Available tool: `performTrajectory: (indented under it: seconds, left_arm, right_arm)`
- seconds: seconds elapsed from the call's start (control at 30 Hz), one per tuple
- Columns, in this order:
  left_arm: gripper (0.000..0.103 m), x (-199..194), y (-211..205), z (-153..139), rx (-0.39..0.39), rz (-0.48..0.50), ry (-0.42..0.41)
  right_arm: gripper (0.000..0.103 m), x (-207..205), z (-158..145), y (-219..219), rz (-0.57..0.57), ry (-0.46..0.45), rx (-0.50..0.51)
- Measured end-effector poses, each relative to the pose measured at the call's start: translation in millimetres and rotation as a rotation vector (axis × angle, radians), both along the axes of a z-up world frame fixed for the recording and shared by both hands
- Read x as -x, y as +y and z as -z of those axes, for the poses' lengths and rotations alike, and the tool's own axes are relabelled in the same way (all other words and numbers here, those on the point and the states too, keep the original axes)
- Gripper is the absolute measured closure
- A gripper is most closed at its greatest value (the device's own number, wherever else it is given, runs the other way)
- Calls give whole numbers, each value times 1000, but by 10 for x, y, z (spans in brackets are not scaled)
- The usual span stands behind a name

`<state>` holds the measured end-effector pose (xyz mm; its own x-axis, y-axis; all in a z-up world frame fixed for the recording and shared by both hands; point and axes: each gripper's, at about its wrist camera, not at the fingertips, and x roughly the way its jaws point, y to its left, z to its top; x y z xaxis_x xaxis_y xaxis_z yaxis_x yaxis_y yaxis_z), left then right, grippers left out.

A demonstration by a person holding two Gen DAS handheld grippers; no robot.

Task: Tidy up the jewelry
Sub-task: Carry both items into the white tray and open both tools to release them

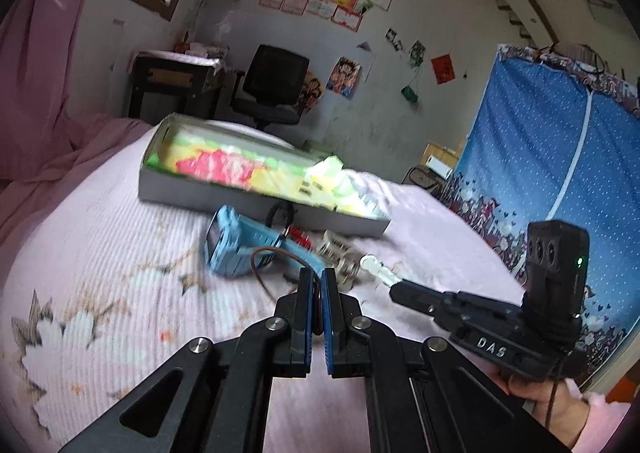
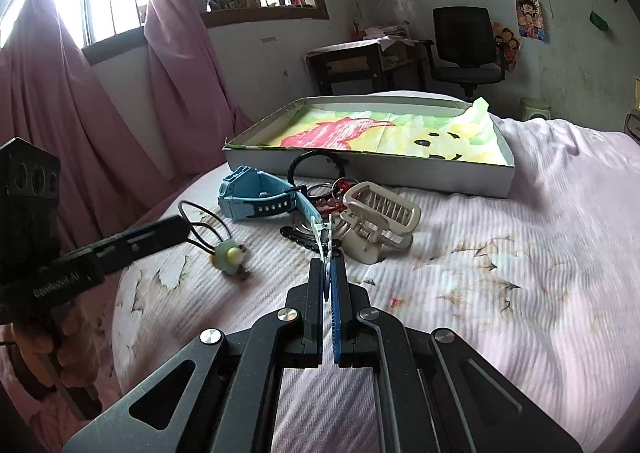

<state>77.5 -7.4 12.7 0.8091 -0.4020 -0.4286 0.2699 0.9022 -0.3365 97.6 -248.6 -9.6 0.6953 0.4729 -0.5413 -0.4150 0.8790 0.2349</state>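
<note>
Pink ribbed bedspread (image 2: 500,293) fills both views; I work over it. Nearest me, my left gripper (image 1: 318,273) has its jaws narrowed onto a thin brown hair tie (image 1: 256,265), whose loop runs out left of the tips; in the right view the same tie's pale green charm (image 2: 229,257) dangles past that gripper's (image 2: 182,227) end. My right gripper (image 2: 328,265) is pinched on a white hair clip (image 2: 320,233), which sticks forward beyond the tips. Just beyond lies the pile: beige claw clip (image 2: 380,221), blue watch (image 2: 256,201), red beads (image 2: 330,203) between them, black braided band (image 2: 316,161) against the box wall. Farthest, a shallow grey box (image 2: 400,177) lined with a cartoon bear sheet; none of the pile lies inside it.
</note>
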Motion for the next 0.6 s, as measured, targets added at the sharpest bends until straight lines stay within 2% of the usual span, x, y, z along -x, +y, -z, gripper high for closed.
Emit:
performTrajectory:
  seconds: [0.23, 0.4, 0.6]
  left_arm:
    - [99, -276, -10, -357, 62, 27, -40]
    - [99, -560, -12, -574, 18, 6, -111]
    - [99, -1112, 110, -729, -27, -49, -120]
  right_arm:
    - [100, -77, -163, -76, 45, -68, -53]
    - [100, -290, -279, -94, 77, -108, -75]
    - [100, -674, -484, -19, 84, -132, -74]
